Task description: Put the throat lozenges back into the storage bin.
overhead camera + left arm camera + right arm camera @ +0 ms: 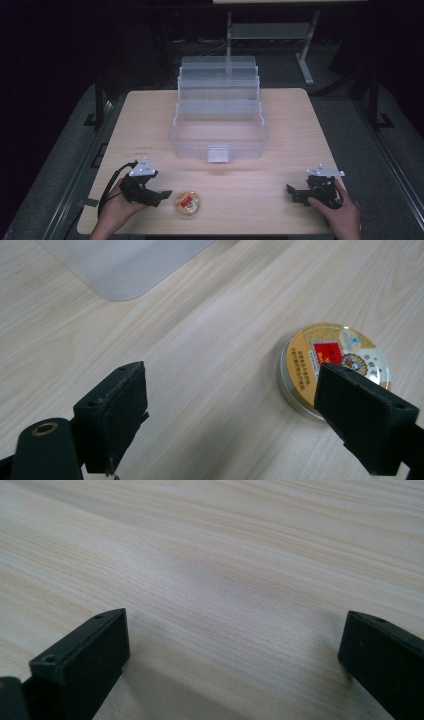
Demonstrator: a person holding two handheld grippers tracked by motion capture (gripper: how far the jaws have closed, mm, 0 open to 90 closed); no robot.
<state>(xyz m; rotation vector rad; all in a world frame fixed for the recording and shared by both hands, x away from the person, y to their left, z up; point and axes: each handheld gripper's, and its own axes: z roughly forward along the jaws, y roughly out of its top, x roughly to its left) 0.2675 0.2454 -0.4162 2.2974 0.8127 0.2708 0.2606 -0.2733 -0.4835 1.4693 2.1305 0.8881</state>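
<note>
Jaws on both grippers stand wide apart and hold nothing. From the left gripper view, the left gripper (240,425) has one black pad at the lower left of the frame and the other at the lower right, and that right-hand pad overlaps the near edge of a small round tin (330,367) with a gold rim and a red and white label on its lid. Whether the pad touches the tin I cannot tell; the tin lies flat on the pale wooden worktop (200,340), off to the side of the gap rather than inside it.

From the right gripper view, the right gripper (232,650) has only bare wood grain between its two pads.

In the high view the left gripper (162,194) sits at the lower left of the frame in the person's left hand (117,207), its tips pointing toward the tin (188,203), which rests just beside them near the bottom edge. The right gripper (292,192) is at the lower right in the right hand (340,212), well apart from the tin. Beyond both, in the middle of the worktop (300,130), stands a clear plastic box (219,132) with tiered trays folded open behind it and a latch on its near wall.
</note>
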